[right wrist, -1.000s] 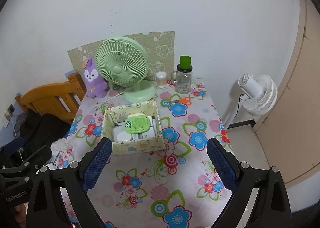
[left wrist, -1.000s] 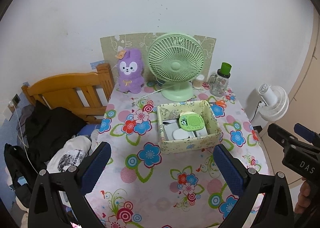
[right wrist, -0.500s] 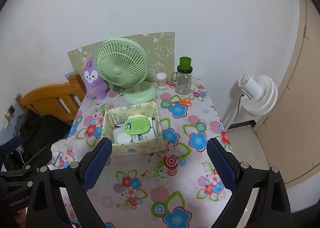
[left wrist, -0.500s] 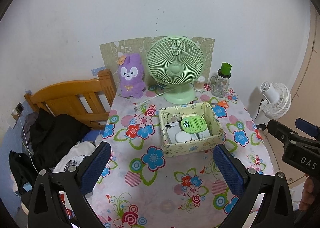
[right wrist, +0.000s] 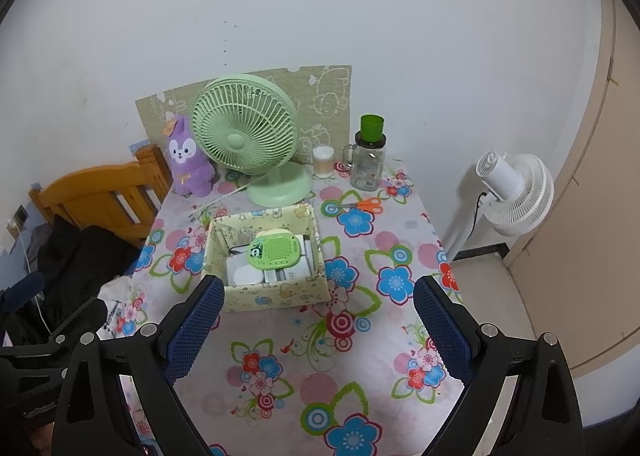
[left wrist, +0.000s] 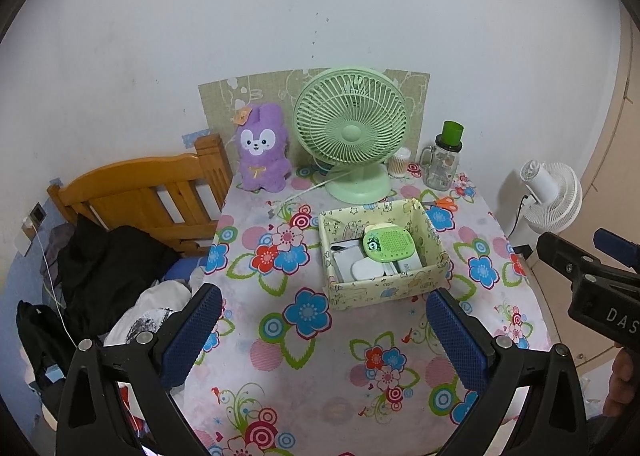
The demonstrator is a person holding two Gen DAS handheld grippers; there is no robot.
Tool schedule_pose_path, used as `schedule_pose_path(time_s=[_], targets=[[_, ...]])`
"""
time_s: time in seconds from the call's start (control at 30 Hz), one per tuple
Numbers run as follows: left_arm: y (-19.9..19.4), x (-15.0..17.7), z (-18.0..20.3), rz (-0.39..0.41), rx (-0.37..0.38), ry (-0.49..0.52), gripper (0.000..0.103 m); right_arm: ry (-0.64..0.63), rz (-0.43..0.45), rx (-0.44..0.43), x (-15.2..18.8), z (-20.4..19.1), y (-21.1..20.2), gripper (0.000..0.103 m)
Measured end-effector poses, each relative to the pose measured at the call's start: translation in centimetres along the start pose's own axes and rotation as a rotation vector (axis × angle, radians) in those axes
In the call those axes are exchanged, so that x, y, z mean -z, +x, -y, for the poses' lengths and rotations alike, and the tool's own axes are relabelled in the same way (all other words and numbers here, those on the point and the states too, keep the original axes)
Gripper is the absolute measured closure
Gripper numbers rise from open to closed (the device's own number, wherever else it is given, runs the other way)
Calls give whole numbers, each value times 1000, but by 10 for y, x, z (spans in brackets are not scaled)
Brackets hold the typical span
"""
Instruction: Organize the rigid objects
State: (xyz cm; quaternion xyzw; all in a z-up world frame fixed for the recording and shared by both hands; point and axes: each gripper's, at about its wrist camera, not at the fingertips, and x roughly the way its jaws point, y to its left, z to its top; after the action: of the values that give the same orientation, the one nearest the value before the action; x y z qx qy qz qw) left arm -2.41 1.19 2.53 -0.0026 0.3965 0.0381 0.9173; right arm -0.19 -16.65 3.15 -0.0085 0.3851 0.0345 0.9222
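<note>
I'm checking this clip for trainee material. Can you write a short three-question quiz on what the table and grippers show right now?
1. True or false: the left gripper and right gripper are both open and empty.
2. What lies on top inside the patterned box?
A. orange scissors
B. green round device
C. purple plush
3. Fill in: the orange scissors lie on the tablecloth between the box and the glass ____.

Key: 1 true; 2 B, the green round device; 3 jar.
</note>
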Motion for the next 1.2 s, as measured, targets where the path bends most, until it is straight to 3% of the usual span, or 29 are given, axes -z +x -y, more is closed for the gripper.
schedule_pose_path(time_s=[0.57,1.2], targets=[[-1,-1,2,25,-3,9,0,-6,4,-14,2,1,-3,6],[10,-13,0,-33,18,-12,0,-38,-50,-25,-11,-7,15,6]])
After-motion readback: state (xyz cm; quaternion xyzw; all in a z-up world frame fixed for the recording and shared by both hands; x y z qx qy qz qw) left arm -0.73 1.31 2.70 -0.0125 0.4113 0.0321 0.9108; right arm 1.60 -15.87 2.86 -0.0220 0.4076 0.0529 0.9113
